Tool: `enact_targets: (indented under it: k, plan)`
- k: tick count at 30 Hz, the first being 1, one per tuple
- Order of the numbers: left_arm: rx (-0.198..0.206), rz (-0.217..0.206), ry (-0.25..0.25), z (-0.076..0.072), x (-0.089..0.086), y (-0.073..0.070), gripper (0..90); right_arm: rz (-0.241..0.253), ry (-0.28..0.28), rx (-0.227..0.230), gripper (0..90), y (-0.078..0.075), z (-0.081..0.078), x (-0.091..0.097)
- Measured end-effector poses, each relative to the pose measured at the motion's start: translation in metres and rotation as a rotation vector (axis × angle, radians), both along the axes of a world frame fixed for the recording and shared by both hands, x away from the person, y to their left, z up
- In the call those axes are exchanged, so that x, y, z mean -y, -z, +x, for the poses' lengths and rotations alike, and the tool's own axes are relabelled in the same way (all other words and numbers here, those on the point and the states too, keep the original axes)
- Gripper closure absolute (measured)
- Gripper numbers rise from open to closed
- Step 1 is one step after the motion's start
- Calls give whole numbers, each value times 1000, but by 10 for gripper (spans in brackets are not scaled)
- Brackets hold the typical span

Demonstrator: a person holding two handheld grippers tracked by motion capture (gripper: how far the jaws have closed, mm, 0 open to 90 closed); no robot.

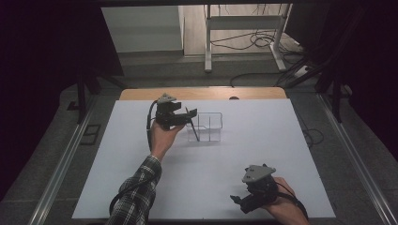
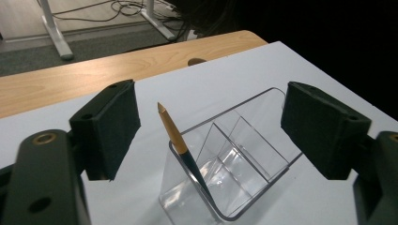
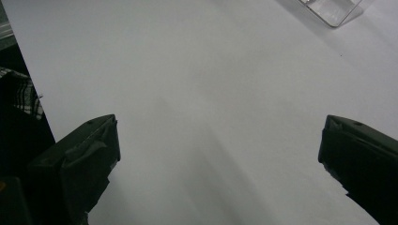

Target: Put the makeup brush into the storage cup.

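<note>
While the left gripper [image 1: 180,116] hovers at the far left part of the white table [image 1: 141,154], just beside a clear divided organizer [image 1: 209,126], its jaws stand wide apart with nothing pressed between them. In the left gripper view the two black pads [image 2: 112,129] frame a pen [image 2: 180,150] without touching it: the pen has an orange-tan upper barrel and a dark lower part, and it leans tilted in the nearest compartment of the organizer [image 2: 234,159], its pointed upper end rising above the rim toward the left pad. In the high view the same pen [image 1: 194,127] shows as a thin dark slanted line at the organizer's left end. The organizer is transparent, with inner walls splitting it into several compartments; the others look empty. Beyond the white surface a strip of wooden tabletop [image 1: 202,93] runs along the far edge.

Farther right and nearer the person, the right gripper [image 1: 239,202] rests low by the table's near edge, well apart from the organizer. Its jaws also stand wide, with bare white table [image 3: 211,117] between them, and a corner of the organizer [image 3: 331,11] shows at the top of the right gripper view. A plaid sleeve [image 1: 136,197] covers the left forearm.
</note>
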State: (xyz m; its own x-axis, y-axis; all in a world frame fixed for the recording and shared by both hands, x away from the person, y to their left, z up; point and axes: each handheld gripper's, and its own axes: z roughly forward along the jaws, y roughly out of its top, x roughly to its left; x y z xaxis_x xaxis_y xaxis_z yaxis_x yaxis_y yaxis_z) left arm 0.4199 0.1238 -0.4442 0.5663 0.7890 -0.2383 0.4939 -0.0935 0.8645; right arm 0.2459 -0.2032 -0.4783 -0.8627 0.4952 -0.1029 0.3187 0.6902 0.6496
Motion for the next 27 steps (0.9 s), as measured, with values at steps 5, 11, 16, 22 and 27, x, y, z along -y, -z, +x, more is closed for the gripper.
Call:
enact_targets:
  k: [5, 11, 16, 22, 27]
  plan:
    - [4, 7, 16, -2, -3, -5, 157, 21, 1, -8, 0, 0, 0, 0]
    - [11, 60, 36, -6, -8, -13, 116, 32, 9, -10, 0, -1, 1, 1]
    - [19, 114, 42, -11, -11, -17, 92, 27, 10, -11, 0, -1, 1, 1]
    - [21, 126, 49, -16, -17, -20, 80, 25, 11, -10, 0, -1, 1, 1]
    - [17, 139, 52, -23, -23, -23, 73, 27, 12, -8, 0, -1, 1, 1]
